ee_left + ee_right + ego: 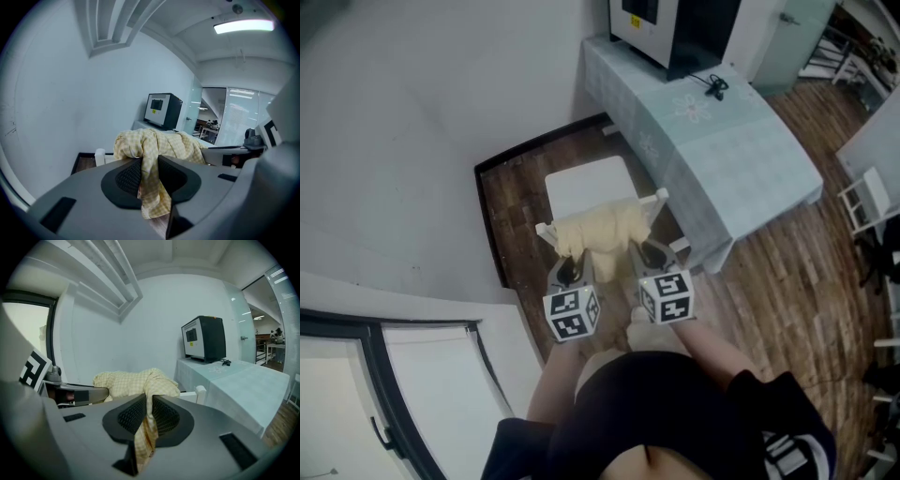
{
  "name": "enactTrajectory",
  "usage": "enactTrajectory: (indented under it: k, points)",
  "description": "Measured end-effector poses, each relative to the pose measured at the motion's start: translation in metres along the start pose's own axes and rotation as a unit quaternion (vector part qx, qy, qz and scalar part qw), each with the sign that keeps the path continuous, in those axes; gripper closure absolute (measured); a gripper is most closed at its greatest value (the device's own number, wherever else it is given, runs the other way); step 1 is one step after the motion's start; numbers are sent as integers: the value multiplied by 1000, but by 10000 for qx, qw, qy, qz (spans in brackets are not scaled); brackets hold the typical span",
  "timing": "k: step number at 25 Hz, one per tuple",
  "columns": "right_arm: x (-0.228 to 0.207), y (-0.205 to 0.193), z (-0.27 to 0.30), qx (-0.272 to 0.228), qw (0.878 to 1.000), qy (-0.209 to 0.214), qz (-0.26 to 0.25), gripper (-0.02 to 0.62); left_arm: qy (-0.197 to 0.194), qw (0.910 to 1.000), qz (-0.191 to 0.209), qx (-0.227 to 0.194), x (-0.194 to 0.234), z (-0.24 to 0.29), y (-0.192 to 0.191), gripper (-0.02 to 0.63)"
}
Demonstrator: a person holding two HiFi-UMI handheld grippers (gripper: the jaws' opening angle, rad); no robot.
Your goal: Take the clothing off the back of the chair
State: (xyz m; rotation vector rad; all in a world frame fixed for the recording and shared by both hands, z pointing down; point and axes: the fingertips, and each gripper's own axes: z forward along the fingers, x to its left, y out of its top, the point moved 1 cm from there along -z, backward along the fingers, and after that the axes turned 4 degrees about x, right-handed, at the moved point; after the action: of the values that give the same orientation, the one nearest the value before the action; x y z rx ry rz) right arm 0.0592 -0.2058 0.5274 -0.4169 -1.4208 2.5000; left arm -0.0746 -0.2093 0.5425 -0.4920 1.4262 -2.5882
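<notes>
left tool (pixel 569 269), right tool (pixel 650 253), side by side, angled down, pinching clothing (pixel 600 228)

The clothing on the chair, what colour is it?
The clothing is pale yellow check; left gripper view shows it best.

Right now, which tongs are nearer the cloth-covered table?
Right. The right tongs grip the yellow clothing on the side toward the table; the left tongs grip it farther away.

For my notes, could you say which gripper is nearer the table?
The right gripper, clamping the yellow clothing beside the table; the left gripper clamps its other end.
</notes>
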Motion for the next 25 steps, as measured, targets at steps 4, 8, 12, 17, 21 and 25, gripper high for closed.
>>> enactTrajectory:
  k: [4,8,12,17,21,25]
  points:
    - [5,-2,-15,-44,9999,-117,52,546,-146,9998,97,9,-6,-11,0,512]
    - [9,-7,-27,-105,9996,-221,114,546,-244,9996,148,-15,-10,-21,-3,511]
    - [18,-7,-41,-205,9992,-301,170,545,-319,9994,126,-64,-13,-35,-5,511]
    - [26,-11,-61,-287,9987,-403,99,545,-438,9988,160,-140,-18,-51,-9,512]
    - [31,-13,-76,-324,9983,-484,88,546,-535,9983,162,-180,-25,-64,-13,511]
    - [39,-18,-88,-354,9979,-540,86,545,-593,9978,204,-221,-27,-78,-17,511]
